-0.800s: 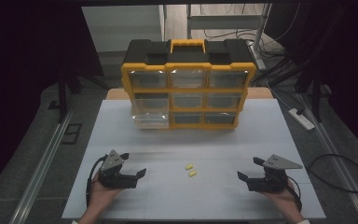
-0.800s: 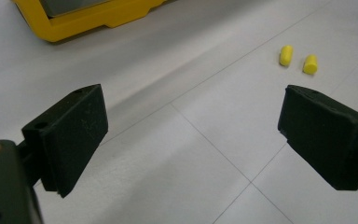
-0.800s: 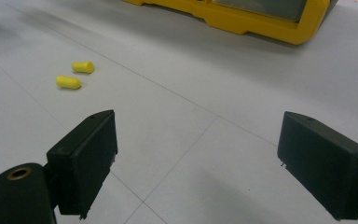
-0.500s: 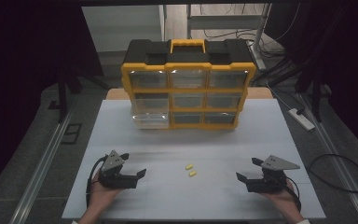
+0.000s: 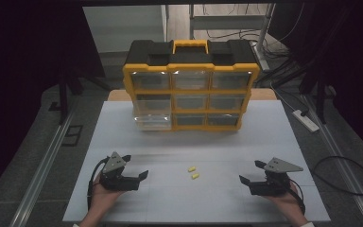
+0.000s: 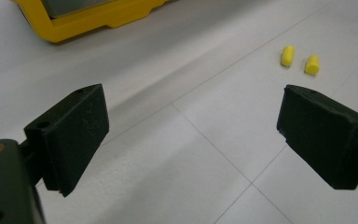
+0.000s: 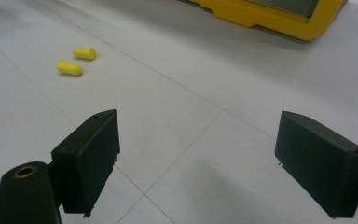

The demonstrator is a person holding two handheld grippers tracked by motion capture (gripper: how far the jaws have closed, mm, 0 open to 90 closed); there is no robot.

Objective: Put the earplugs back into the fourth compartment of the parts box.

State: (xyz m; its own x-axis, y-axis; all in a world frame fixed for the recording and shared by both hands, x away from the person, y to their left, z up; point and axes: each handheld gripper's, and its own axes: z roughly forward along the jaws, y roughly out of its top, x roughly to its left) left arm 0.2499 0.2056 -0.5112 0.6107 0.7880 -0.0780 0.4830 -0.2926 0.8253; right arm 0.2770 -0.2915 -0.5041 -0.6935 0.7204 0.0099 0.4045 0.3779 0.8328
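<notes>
Two small yellow earplugs (image 5: 193, 172) lie side by side on the white table, between my two grippers. The same earplugs (image 6: 299, 60) sit ahead and to the right in the left gripper view, and as earplugs (image 7: 77, 60) ahead and to the left in the right gripper view. My left gripper (image 5: 136, 166) rests low at the front left, open and empty, its jaws wide apart (image 6: 193, 135). At the front right my right gripper (image 5: 252, 172) is likewise open with nothing between its jaws (image 7: 196, 163). Both point toward the table's middle.
A yellow and black drawer organiser (image 5: 191, 85) with clear drawers stands at the back of the table; its lower left drawer (image 5: 151, 121) is pulled out a little. The white table (image 5: 189, 142) has edges left and right, with floor cables beyond.
</notes>
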